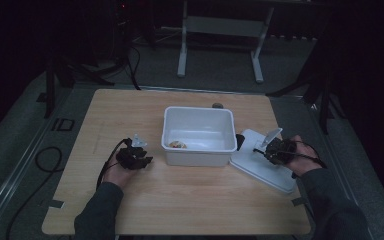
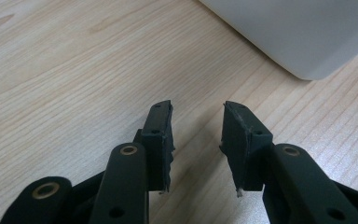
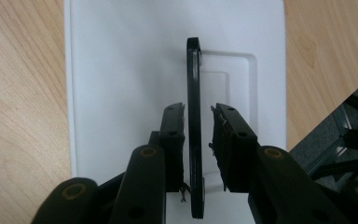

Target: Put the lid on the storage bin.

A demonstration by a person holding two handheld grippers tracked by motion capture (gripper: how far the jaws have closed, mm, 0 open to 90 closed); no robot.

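Left gripper sits low over the tabletop, just left of the bin; jaws apart, nothing between them, bare wood beneath. In the left gripper view the bin's rounded near corner lies ahead and to the right of the jaw tips, apart from them. Bin: white, open-topped, centre of the tabletop, with a small pale item at its near left inside corner; too small to identify. Lid: white, flat on the tabletop, just right of the bin, its near end reaching towards the right edge. Right gripper is over the lid. In the right gripper view its jaws straddle the lid's black handle, which stands upright on edge between them; left jaw is touching or nearly so, right jaw shows a narrow gap, so not clamped.
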